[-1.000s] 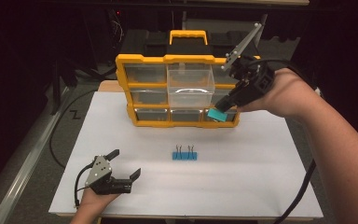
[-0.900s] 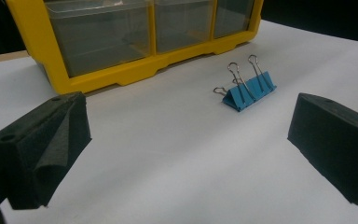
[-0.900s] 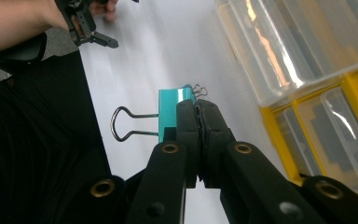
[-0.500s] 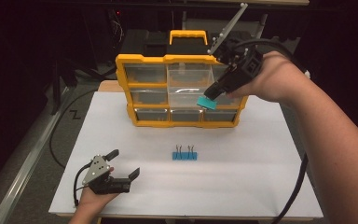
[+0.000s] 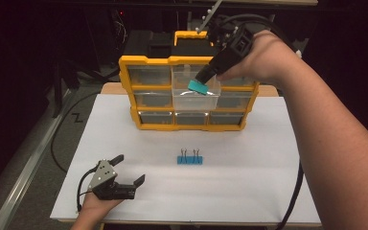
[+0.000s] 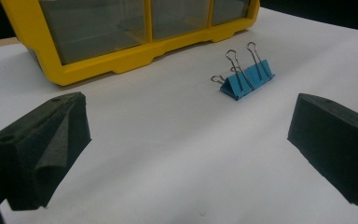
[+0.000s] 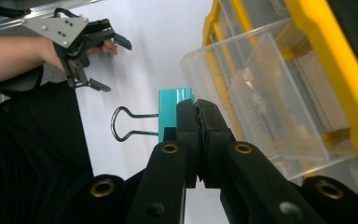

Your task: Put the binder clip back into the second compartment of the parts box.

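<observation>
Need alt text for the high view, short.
The right hand-held gripper holds a teal binder clip over the pulled-out clear drawer of a yellow organizer. A blue binder clip lies on the white table; the left hand-held gripper rests open near the front edge.

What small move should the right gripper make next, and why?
Probably open the jaws to drop the clip. The right gripper holds the teal binder clip just above the pulled-out clear drawer of the yellow organizer, so release should land it inside.
</observation>
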The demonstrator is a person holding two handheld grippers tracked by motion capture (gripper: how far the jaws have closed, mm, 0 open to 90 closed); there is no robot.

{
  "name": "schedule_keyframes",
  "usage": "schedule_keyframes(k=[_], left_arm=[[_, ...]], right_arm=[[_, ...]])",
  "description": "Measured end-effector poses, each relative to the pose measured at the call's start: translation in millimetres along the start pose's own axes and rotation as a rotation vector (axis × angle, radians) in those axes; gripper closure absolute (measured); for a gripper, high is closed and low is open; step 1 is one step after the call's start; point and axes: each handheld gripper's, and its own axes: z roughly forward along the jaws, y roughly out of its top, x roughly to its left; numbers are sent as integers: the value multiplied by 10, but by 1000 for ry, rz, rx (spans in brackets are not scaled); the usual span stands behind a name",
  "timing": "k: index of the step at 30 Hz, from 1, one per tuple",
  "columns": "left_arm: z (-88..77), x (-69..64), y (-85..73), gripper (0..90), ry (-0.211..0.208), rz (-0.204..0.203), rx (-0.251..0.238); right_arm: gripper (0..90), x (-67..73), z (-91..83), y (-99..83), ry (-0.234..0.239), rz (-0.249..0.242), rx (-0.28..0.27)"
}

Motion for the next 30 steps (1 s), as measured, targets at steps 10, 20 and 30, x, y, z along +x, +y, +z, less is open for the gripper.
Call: schedule_keyframes(k=[10, 20, 30], left_arm=[[18, -21, -11, 8, -13, 24, 28], [8, -5, -14, 8, -14, 27, 29], [8, -25, -21, 8, -40, 36, 39]], right_arm=[[896, -191, 140, 260, -14, 10, 10], [896, -317, 262, 363, -19, 20, 36], [895, -442, 452, 389, -11, 36, 87]])
